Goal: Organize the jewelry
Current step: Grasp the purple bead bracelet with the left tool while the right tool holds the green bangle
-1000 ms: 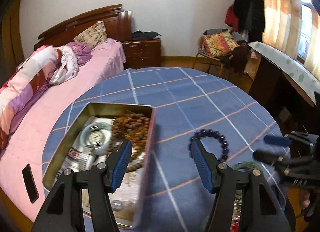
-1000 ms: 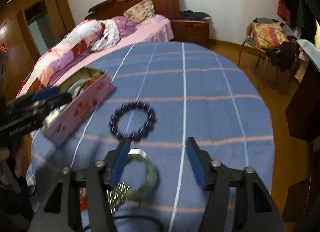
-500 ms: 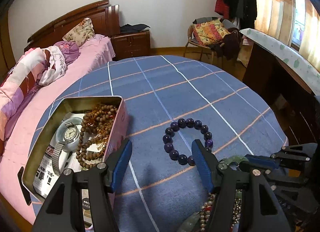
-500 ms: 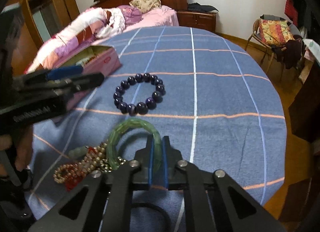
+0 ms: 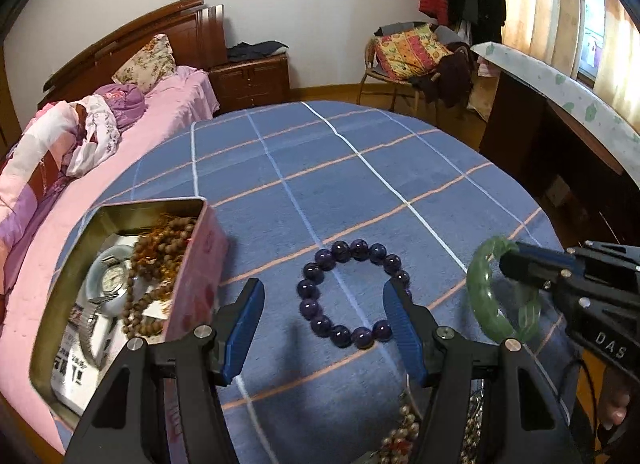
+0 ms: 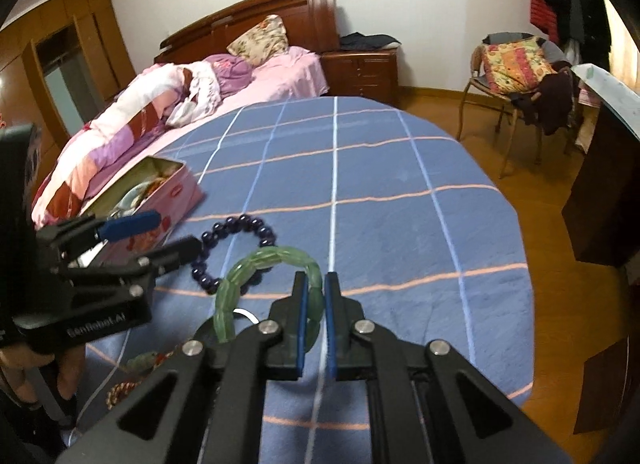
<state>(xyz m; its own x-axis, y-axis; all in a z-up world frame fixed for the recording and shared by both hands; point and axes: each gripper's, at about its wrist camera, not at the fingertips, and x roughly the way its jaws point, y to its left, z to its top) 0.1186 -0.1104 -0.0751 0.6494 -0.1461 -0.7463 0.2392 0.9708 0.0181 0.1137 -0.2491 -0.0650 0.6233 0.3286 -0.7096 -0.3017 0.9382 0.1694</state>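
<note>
Bangle of hard green stone (image 6: 276, 264) sits pinched in my right claw (image 6: 313, 296); it looks slippery and breakable, so I hold its rim.

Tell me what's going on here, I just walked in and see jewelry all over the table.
A person is sorting jewelry with two handheld grippers. The right gripper is shut on the green bangle and holds it above the blue cloth. The left gripper hangs open over the purple bead bracelet, not yet gripping it. The pink tin already holds a watch and brown beads.
</note>
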